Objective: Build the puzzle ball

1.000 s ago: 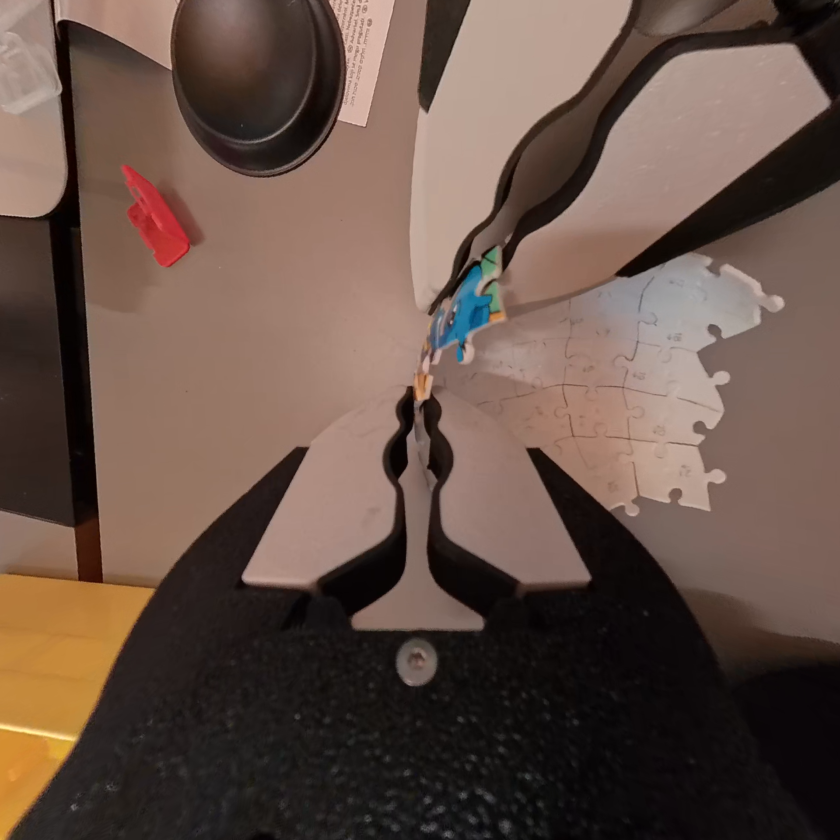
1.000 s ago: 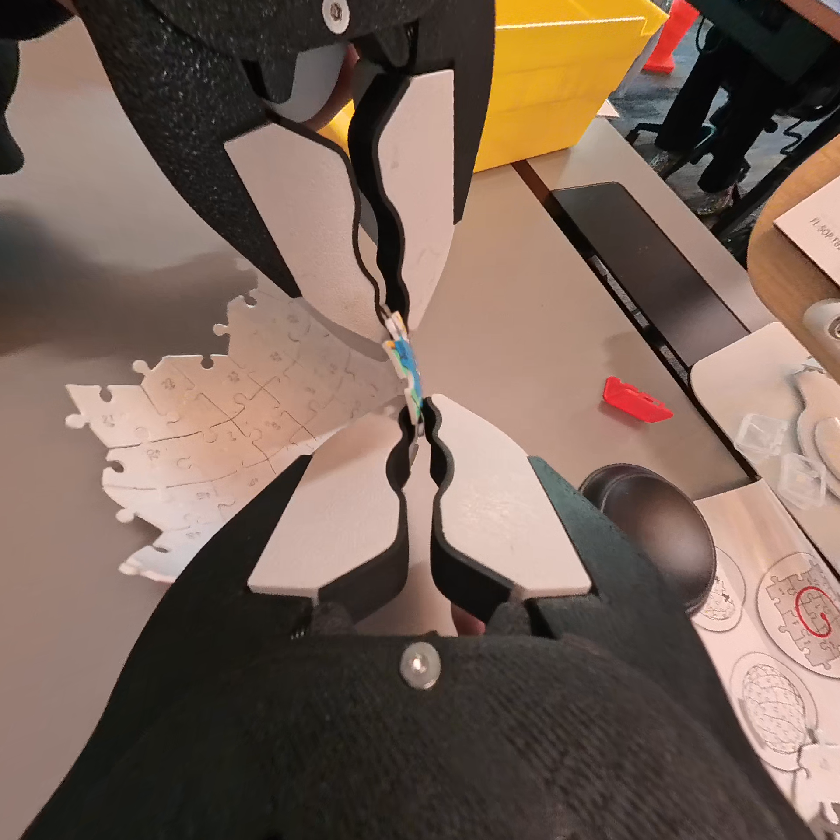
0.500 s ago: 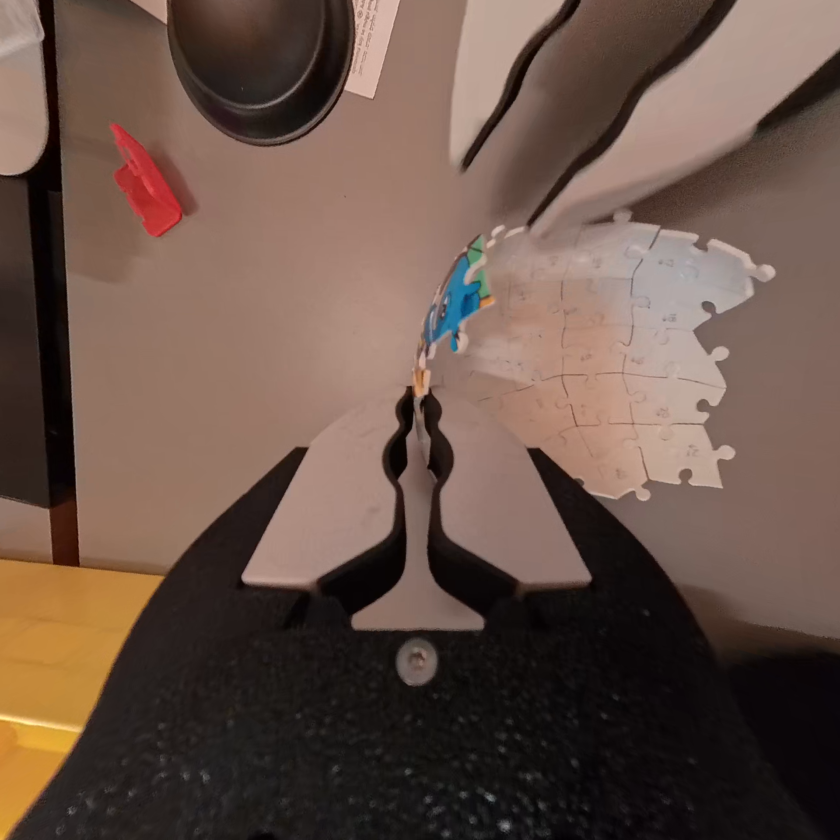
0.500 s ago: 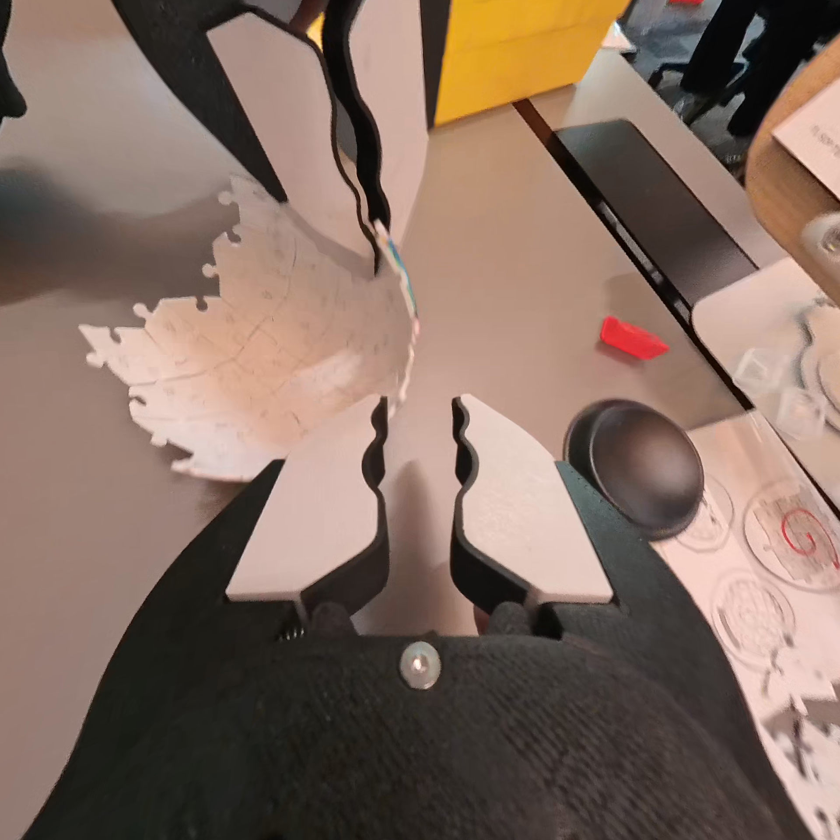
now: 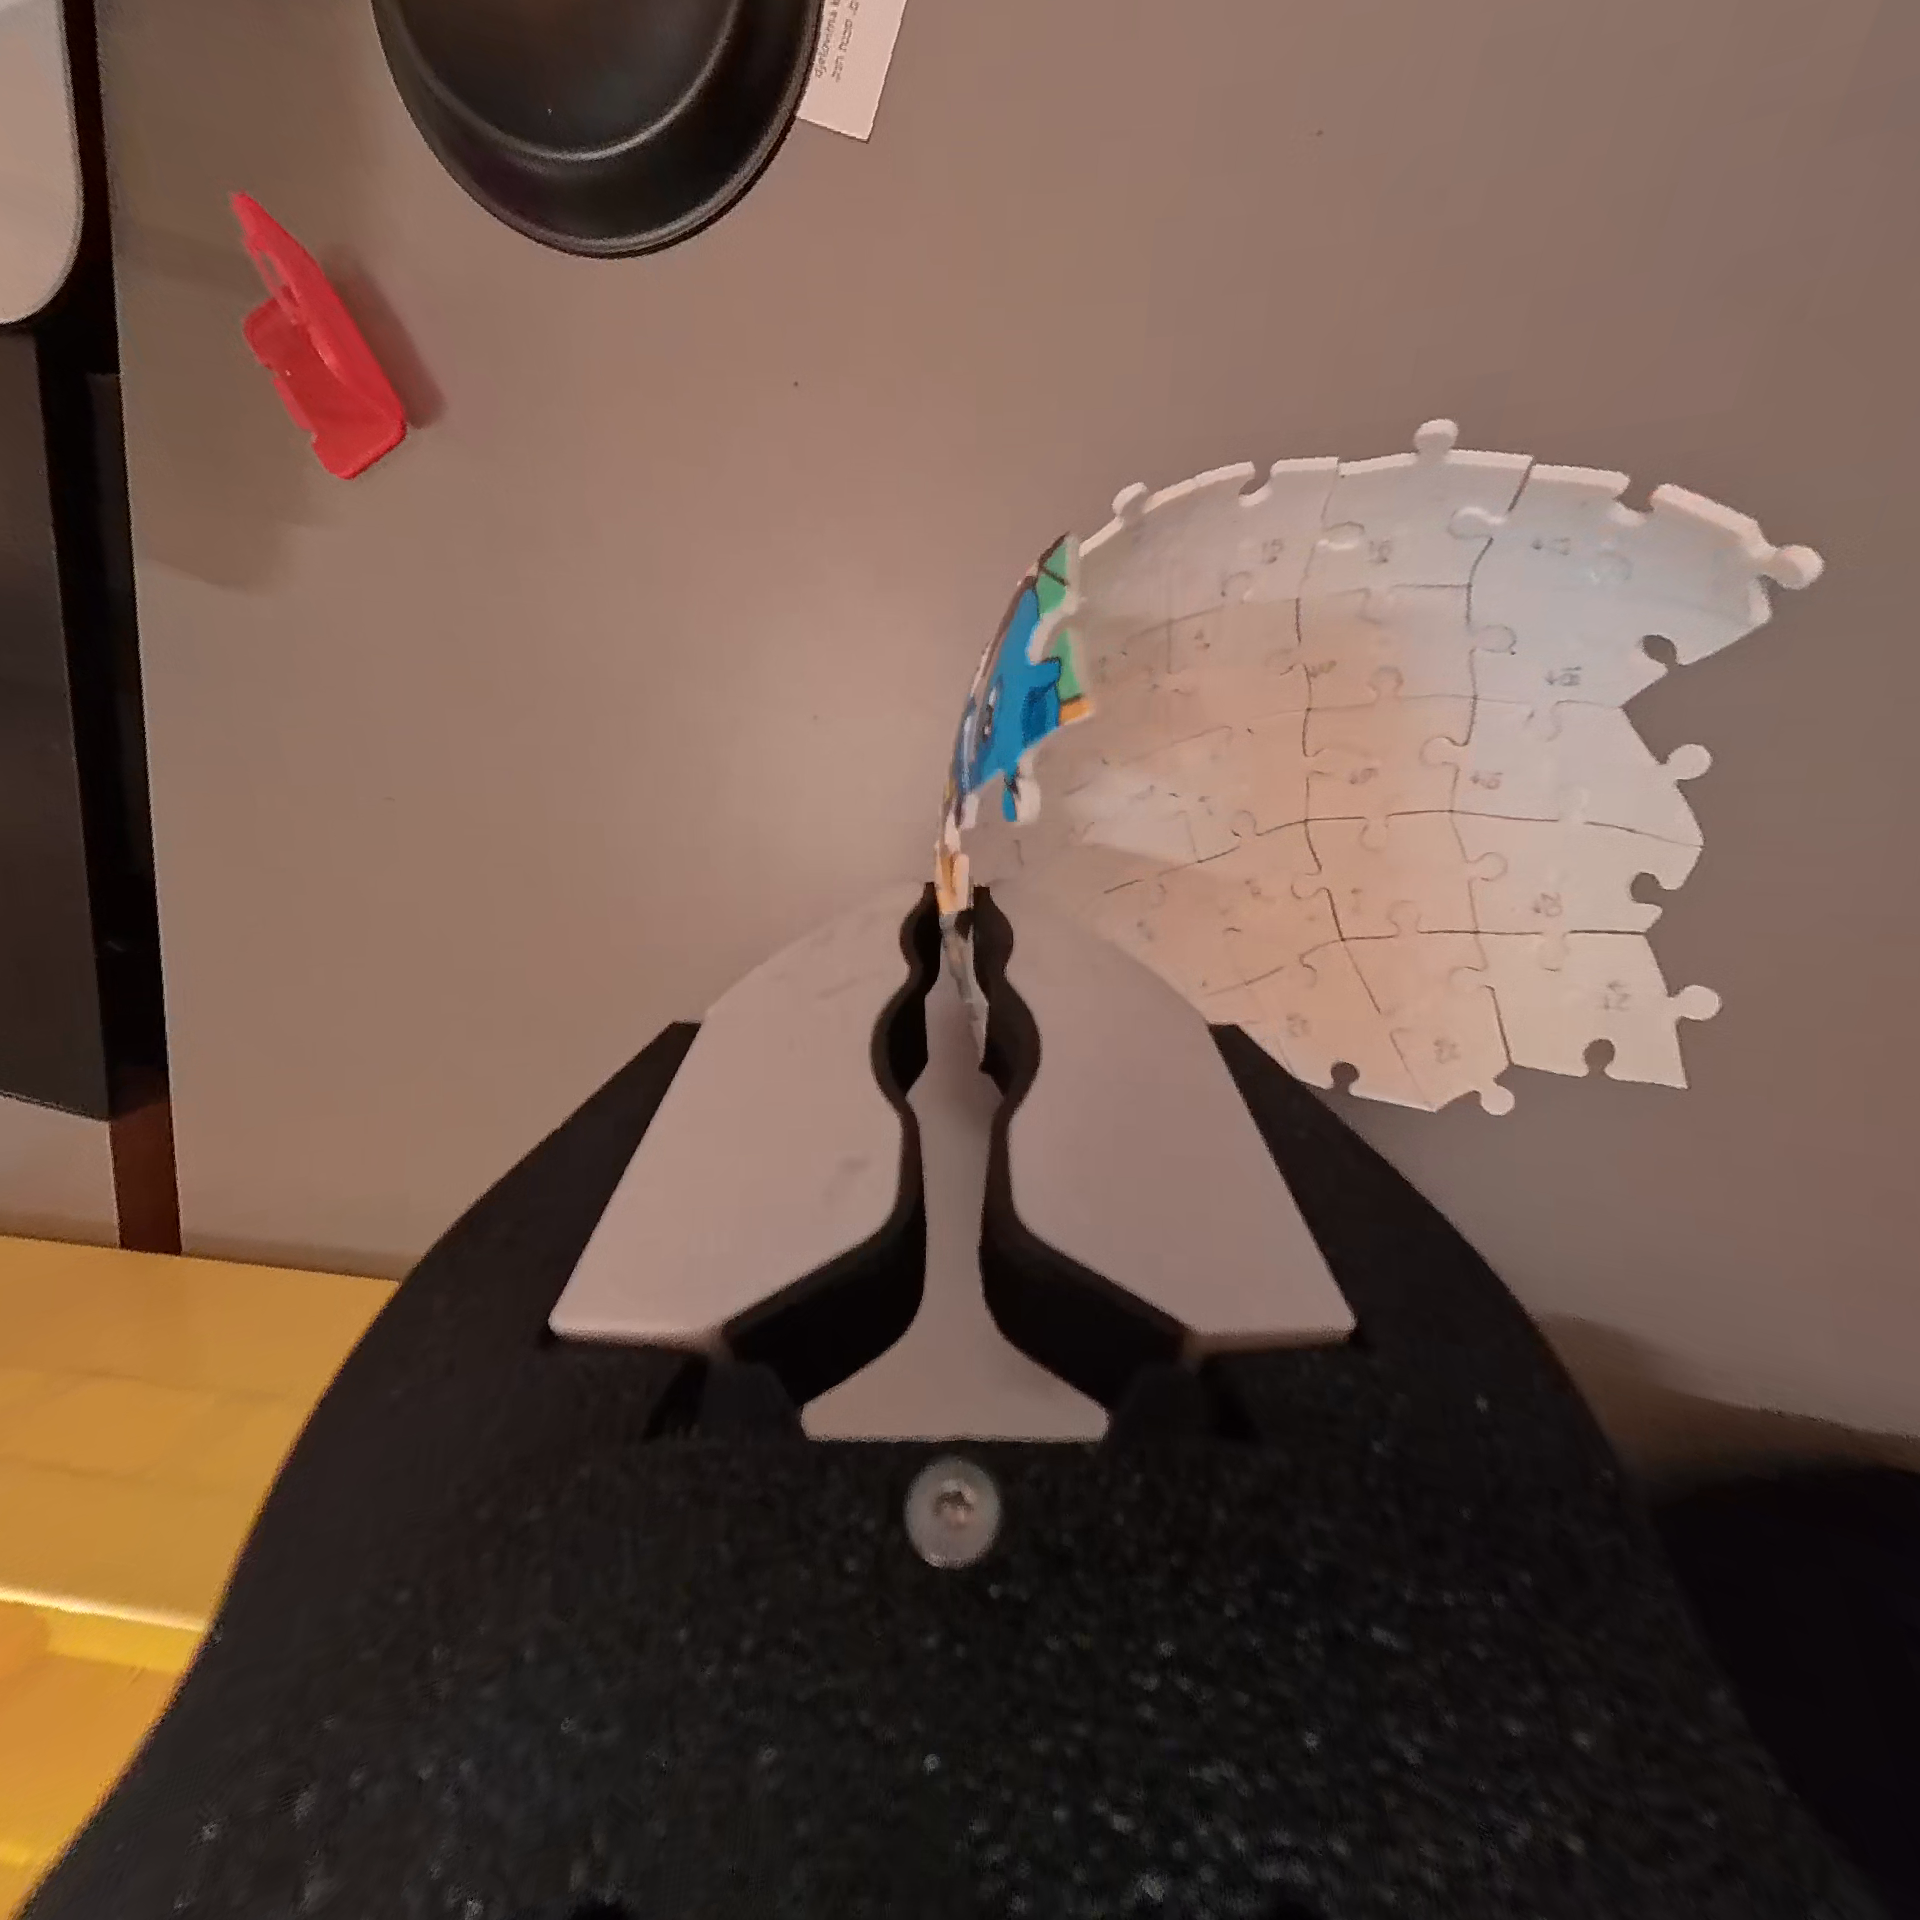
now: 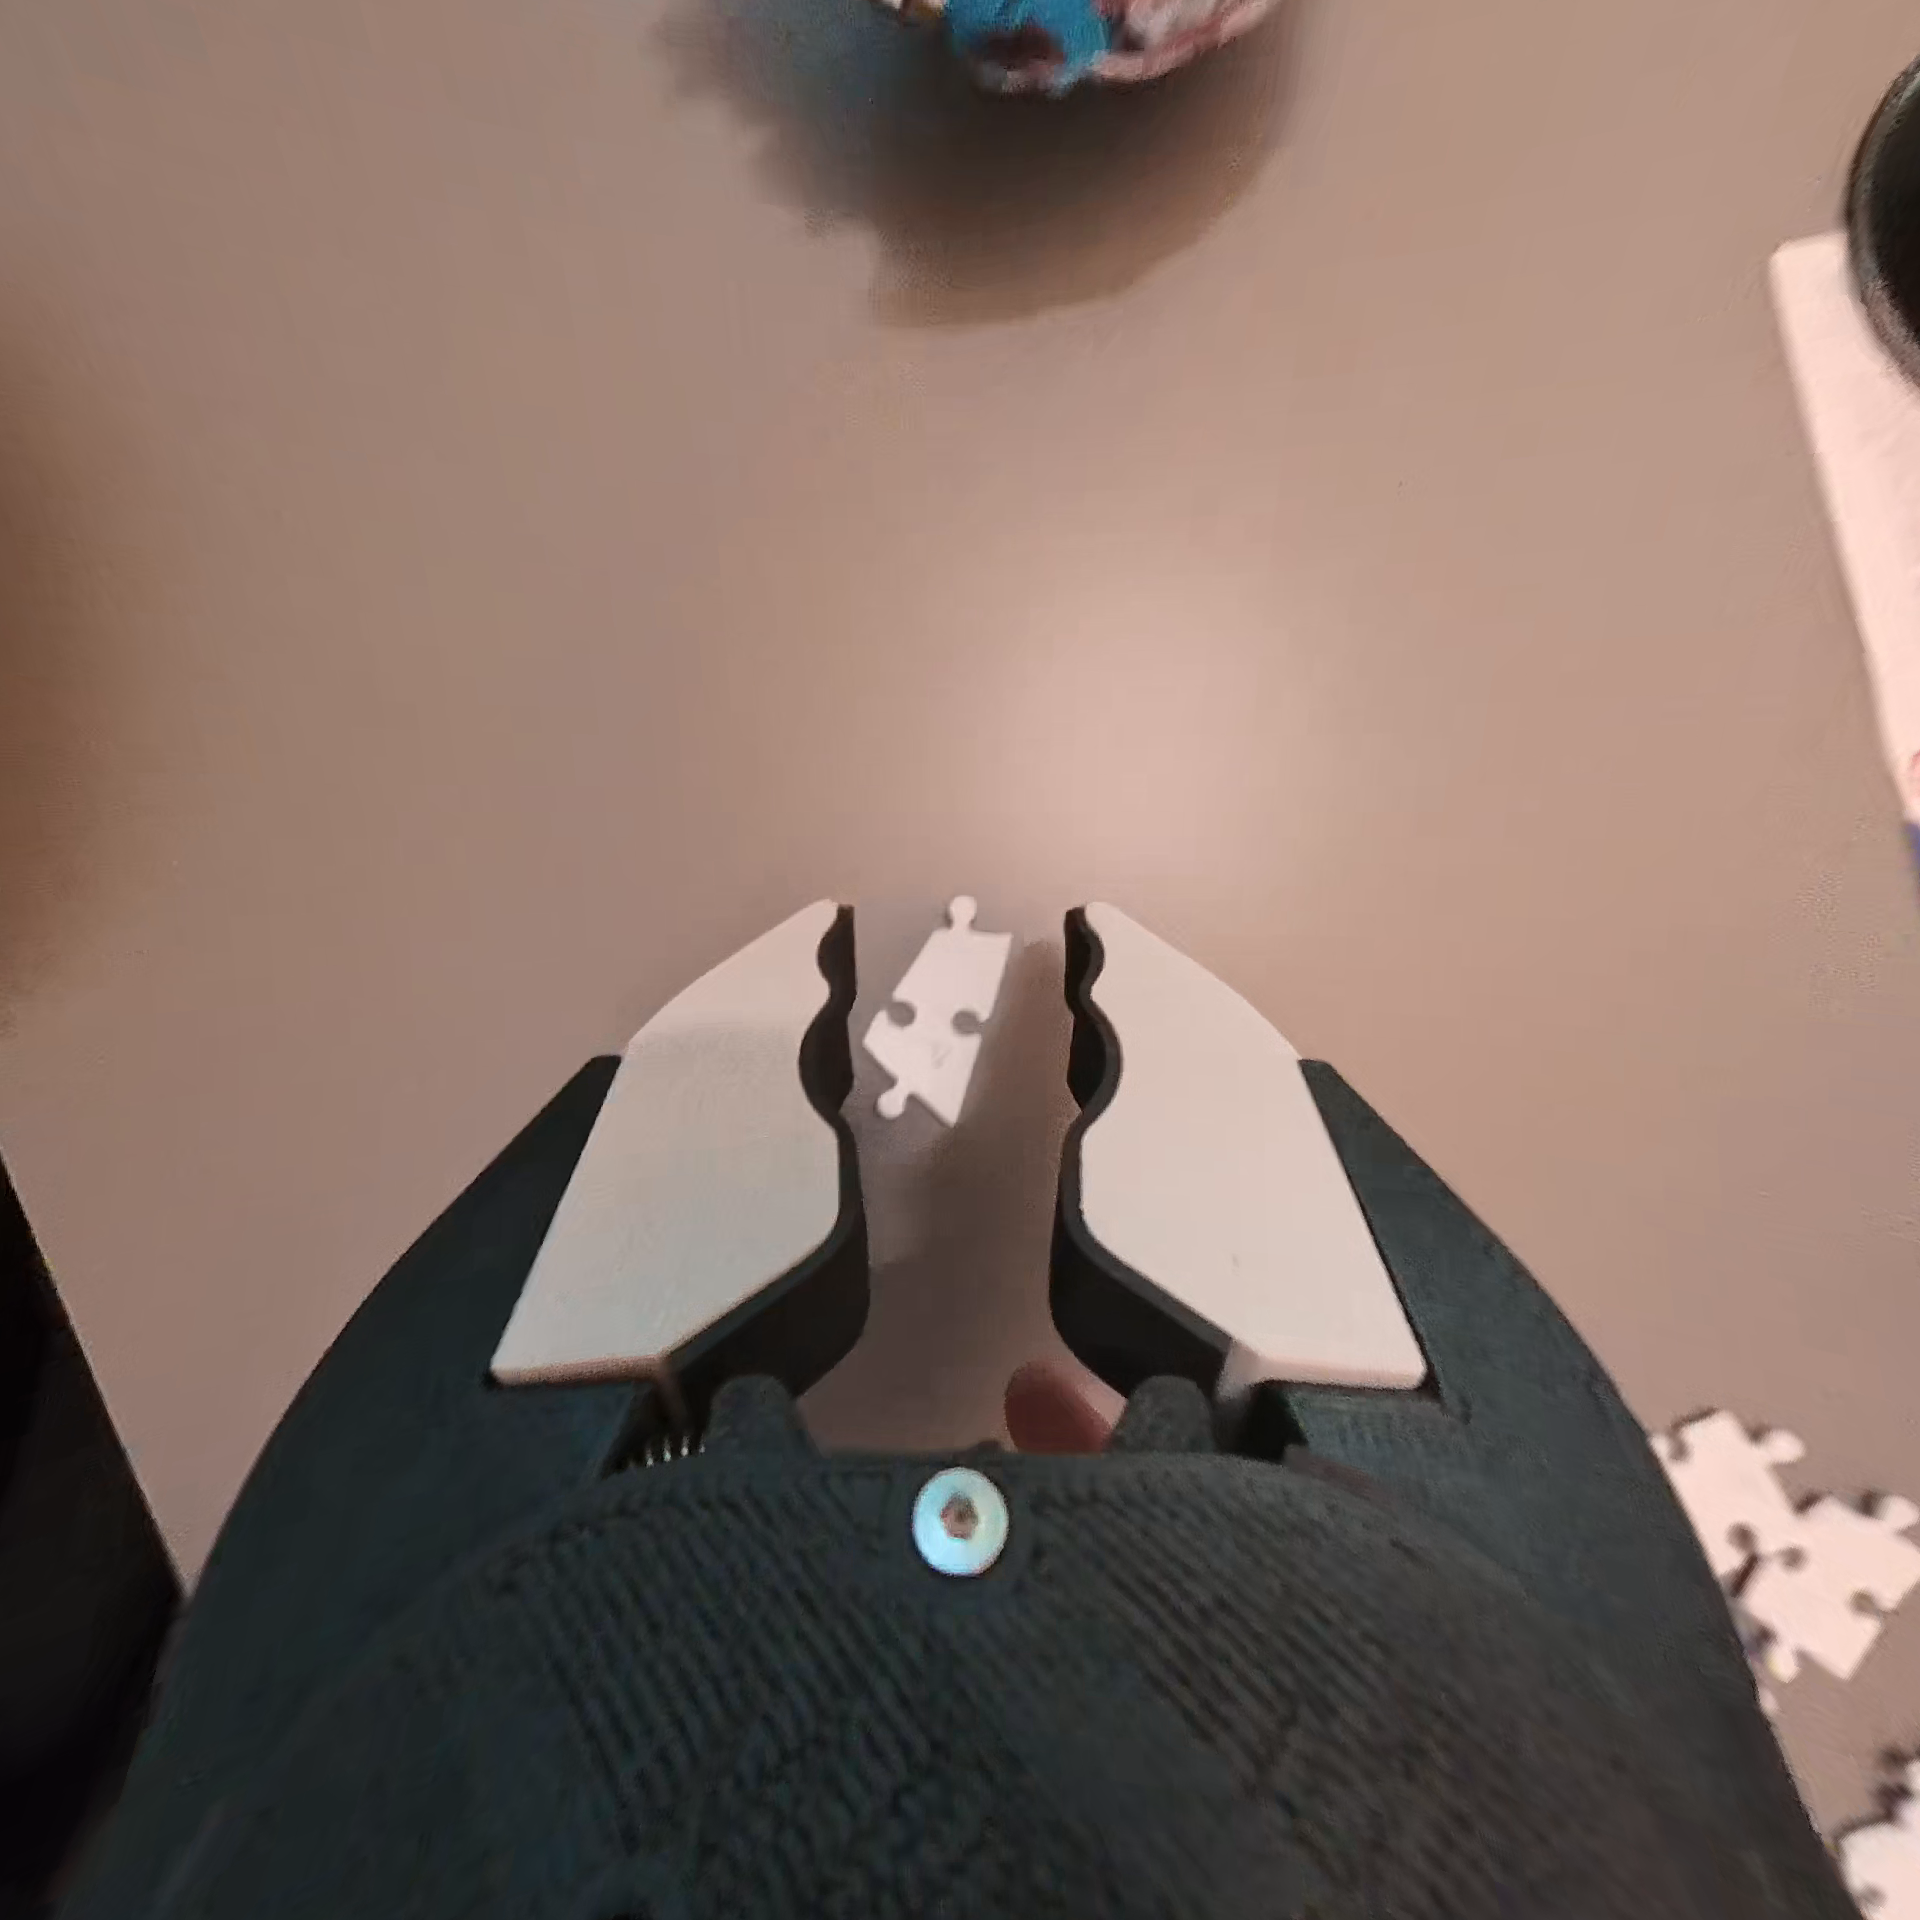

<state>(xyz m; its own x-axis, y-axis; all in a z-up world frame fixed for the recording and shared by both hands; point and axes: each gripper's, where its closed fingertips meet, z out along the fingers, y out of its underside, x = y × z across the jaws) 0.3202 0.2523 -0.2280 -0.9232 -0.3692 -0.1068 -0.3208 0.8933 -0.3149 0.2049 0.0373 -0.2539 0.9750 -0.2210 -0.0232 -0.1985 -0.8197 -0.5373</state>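
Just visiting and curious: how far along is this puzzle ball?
Partly built. A curved shell of joined pieces is done, clamped at its edge by the left gripper. The open right gripper hovers over a loose piece on the table. More loose pieces wait, so much remains.

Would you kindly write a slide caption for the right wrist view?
Open right gripper poised around a loose white puzzle piece lying face-down on the table.

Two tongs (image 5: 956,914), one curved puzzle shell (image 5: 1403,779).
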